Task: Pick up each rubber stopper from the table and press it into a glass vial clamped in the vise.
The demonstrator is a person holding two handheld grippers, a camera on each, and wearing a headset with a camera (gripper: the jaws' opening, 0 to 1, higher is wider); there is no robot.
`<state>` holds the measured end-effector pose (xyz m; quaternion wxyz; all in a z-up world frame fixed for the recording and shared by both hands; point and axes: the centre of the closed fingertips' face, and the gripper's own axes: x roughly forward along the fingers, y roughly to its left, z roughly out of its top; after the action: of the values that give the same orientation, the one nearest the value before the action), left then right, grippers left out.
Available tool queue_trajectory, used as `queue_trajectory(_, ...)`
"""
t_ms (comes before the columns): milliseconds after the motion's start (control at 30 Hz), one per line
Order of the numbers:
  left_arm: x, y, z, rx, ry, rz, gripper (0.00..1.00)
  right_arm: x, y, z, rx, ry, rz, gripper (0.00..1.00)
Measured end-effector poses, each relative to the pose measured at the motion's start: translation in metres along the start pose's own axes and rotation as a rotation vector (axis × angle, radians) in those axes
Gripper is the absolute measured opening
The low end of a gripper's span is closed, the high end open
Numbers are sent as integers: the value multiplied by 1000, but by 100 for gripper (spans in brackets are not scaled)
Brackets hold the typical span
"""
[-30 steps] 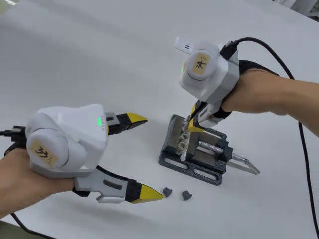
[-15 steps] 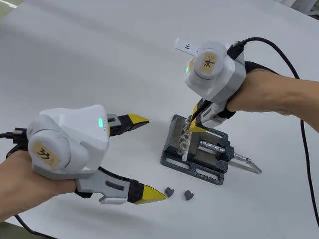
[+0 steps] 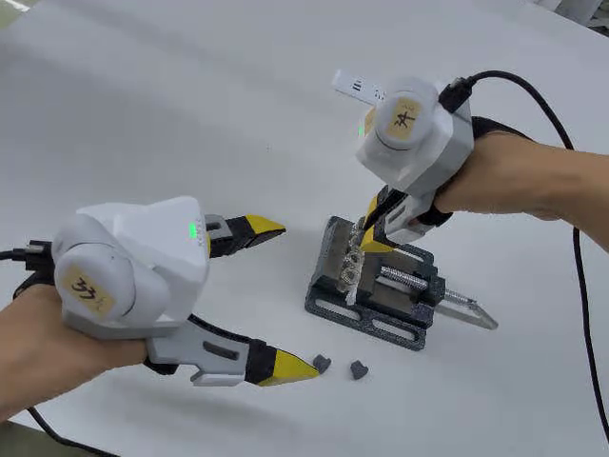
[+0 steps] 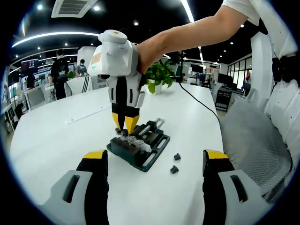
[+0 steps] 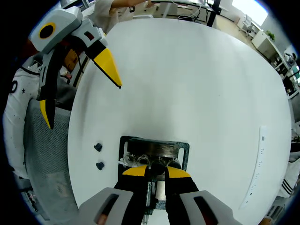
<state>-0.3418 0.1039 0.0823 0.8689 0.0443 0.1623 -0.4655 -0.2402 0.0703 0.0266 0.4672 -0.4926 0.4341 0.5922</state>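
Bright and even light from above, long ceiling lights (image 4: 56, 36) with small glare in the left gripper view, white table (image 3: 171, 114) a little washed out, soft grey shadows beside the vise (image 3: 376, 286) and under the left gripper (image 3: 300, 300), strong fisheye bending at the edges of both gripper views, middle sharp, far room softer.

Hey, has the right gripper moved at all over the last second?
Yes, slightly. In the head view the right gripper has leaned rightward, toward the screw end of the vise, while its tips stay over the clamped vials.
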Motion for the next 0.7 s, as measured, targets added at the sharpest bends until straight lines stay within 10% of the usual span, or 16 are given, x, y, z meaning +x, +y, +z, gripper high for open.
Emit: queue_trajectory(700,0,-1,0,-4,0,-3,81,-13,-3,3,49,-81,-24,11)
